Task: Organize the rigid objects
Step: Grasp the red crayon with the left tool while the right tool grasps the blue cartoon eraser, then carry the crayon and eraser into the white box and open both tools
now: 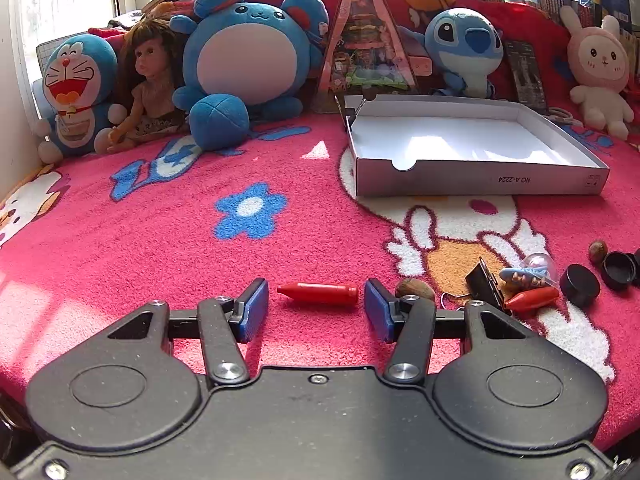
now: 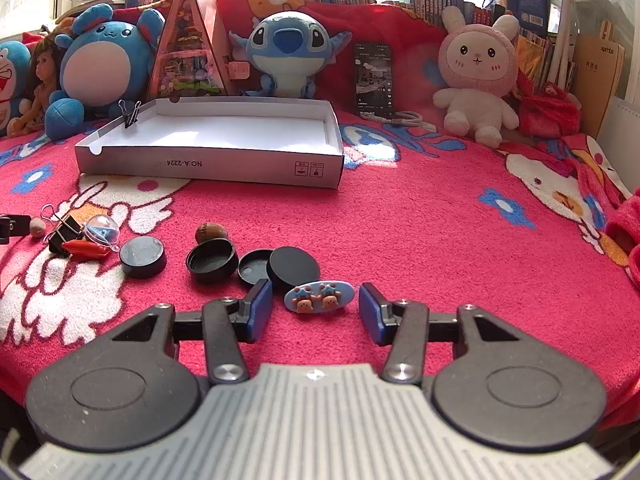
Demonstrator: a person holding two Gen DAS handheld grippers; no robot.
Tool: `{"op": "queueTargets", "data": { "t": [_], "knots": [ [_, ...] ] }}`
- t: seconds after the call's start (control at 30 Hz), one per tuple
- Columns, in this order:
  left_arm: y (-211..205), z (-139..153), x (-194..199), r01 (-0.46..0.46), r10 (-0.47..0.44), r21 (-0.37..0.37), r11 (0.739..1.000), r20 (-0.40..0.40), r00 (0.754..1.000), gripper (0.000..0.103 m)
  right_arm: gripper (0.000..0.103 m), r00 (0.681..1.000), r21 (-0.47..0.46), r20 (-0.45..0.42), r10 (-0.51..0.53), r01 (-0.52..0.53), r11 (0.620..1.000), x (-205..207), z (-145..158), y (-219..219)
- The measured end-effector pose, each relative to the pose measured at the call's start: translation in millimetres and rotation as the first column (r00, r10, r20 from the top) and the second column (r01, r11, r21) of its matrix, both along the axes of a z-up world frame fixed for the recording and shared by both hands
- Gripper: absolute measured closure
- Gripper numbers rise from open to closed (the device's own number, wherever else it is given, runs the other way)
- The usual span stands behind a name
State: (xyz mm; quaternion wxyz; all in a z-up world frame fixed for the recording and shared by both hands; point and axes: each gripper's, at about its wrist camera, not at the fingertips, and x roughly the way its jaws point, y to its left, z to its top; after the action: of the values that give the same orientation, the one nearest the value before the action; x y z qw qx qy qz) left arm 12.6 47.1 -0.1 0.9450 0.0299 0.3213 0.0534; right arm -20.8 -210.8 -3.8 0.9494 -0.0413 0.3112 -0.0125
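left gripper [image 1: 316, 310] jaws apart around a red bullet-shaped plastic piece [image 1: 319, 293]; right gripper [image 2: 316, 312] jaws apart around a pale blue oval clip [image 2: 319, 296].

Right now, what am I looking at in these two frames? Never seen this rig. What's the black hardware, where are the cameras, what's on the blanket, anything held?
No robot arm: a person holds a two-finger gripper in each hand, each with a fisheye camera looking along its fingers.

The left wrist view shows the left gripper, open, with a red crayon-shaped piece lying between its blue pads, not gripped.

The right wrist view shows the right gripper, also open, around a blue oval clip with bear figures. Nothing is held.

Also on the pink blanket: black round caps, a binder clip, a nut and a white box with nothing visible inside it.
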Motion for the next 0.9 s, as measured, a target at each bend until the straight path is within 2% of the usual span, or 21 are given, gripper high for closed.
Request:
{"op": "queueTargets", "data": {
  "t": [0.13,0.17,0.23,0.27,0.3,0.4,0.63,0.9],
  "knots": [
    [1,-2,1,0.018,-0.018,0.005,1.0,0.0,1.0,0.054,0.038,0.999,-0.025,-0.007,0.041,-0.041,0.999,1,1,-3],
    [1,-2,1,0.025,-0.025,-0.002,1.0,-0.001,1.0,0.059,0.038,0.999,-0.028,-0.013,0.051,-0.051,0.998,3,1,-4],
    [1,-1,0,0.018,-0.018,-0.016,1.0,-0.003,1.0,0.061,0.049,0.998,-0.028,-0.022,0.064,-0.065,0.997,3,0,-3],
    [2,0,0,0.011,-0.011,-0.023,1.0,-0.002,1.0,0.061,0.058,0.997,-0.019,-0.027,0.072,-0.072,0.997,4,0,-3],
    [2,1,0,0.003,-0.003,-0.029,1.0,-0.001,1.0,0.061,0.059,0.997,-0.014,-0.031,0.069,-0.069,0.998,4,1,-2],
    [3,7,0,0.002,-0.002,-0.043,0.999,0.001,1.0,0.061,0.06,0.997,-0.007,-0.034,0.073,-0.073,0.997,5,3,-2],
    [7,27,6,0.032,-0.03,-0.108,0.994,0.014,0.999,0.061,0.059,0.999,0.101,-0.024,0.031,-0.029,0.994,14,20,-21],
    [3,54,37,0.097,-0.094,-0.171,0.98,0.022,0.995,0.061,0.059,0.999,0.162,0.005,0.046,-0.046,0.986,44,45,-33]
  ]
}}
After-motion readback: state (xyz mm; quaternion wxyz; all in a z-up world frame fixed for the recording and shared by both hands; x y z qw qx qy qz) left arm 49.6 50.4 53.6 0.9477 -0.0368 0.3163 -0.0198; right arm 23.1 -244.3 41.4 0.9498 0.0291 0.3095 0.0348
